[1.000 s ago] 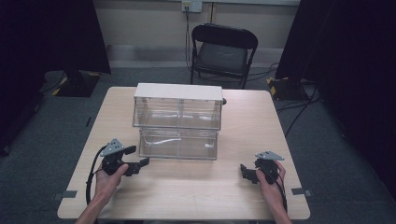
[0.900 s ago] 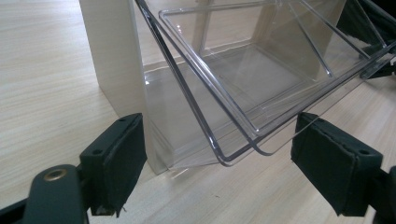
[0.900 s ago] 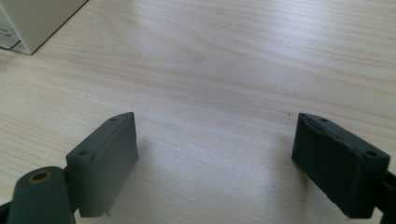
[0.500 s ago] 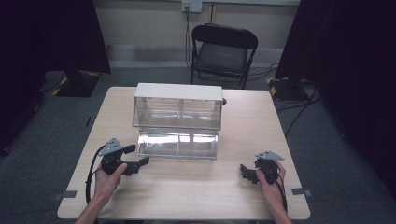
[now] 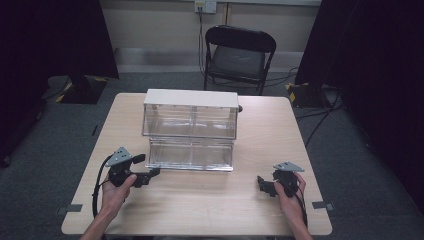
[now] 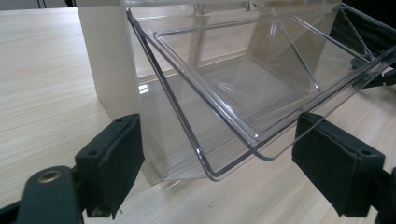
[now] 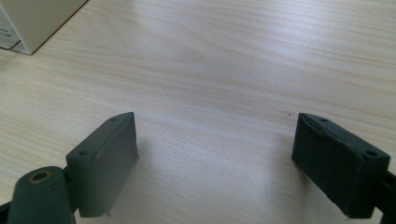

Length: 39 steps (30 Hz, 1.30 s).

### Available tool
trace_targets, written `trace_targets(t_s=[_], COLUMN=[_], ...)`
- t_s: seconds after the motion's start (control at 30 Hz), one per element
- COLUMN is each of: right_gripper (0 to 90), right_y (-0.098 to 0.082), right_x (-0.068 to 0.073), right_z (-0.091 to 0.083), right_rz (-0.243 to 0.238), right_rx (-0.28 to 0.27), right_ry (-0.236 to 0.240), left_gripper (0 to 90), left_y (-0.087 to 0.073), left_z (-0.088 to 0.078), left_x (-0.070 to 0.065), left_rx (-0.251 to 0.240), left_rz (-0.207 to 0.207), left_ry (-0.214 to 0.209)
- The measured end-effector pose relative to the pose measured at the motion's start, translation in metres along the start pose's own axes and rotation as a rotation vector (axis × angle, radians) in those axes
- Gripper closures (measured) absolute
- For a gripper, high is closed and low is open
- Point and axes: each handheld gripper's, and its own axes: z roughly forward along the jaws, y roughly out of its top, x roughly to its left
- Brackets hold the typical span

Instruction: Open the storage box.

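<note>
Lower clear drawer (image 5: 191, 154) now farther out of cabinet (image 5: 190, 114), empty.

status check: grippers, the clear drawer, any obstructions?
Left gripper open at clear drawer, not touching. Right gripper open over bare table. Drawer pulled out of cabinet. No obstructions.

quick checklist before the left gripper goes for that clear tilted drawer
1. Left gripper open: ok, jaws stand wide apart in the left gripper view.
2. Clear drawer tilted out of the cabinet: ok, it leans forward with its front rim low.
3. Drawer rim between the jaws: ok, its front corner sits in the gap; contact with the pads cannot be told.
4. Drawer contents: ok, nothing seen inside.
5. Right gripper out of the way: ok, open over bare table, apart from the cabinet.
6. Cabinet steady: cannot tell, nothing holds it.
</note>
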Motion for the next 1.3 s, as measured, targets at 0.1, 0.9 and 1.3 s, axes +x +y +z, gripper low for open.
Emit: trace_targets(t_s=[0.1,0.9,1.3], right_gripper=[13.3,13.3,13.3], right_y=[0.0,0.0,0.0], right_x=[-0.0001,-0.0001,0.0], right_z=[0.0,0.0001,0.0], right_rz=[-0.001,-0.001,0.0], right_rx=[-0.001,0.0,0.0], right_ry=[0.001,0.001,0.001], left_gripper=[16.4,15.8,15.9], left_y=[0.0006,0.0064,0.0097], left_z=[0.0005,-0.0006,-0.0022], left_x=[-0.0009,-0.0004,-0.0008], left_rx=[-0.004,0.007,-0.012], left_rz=[-0.004,0.006,-0.009], left_ry=[-0.003,-0.001,0.005])
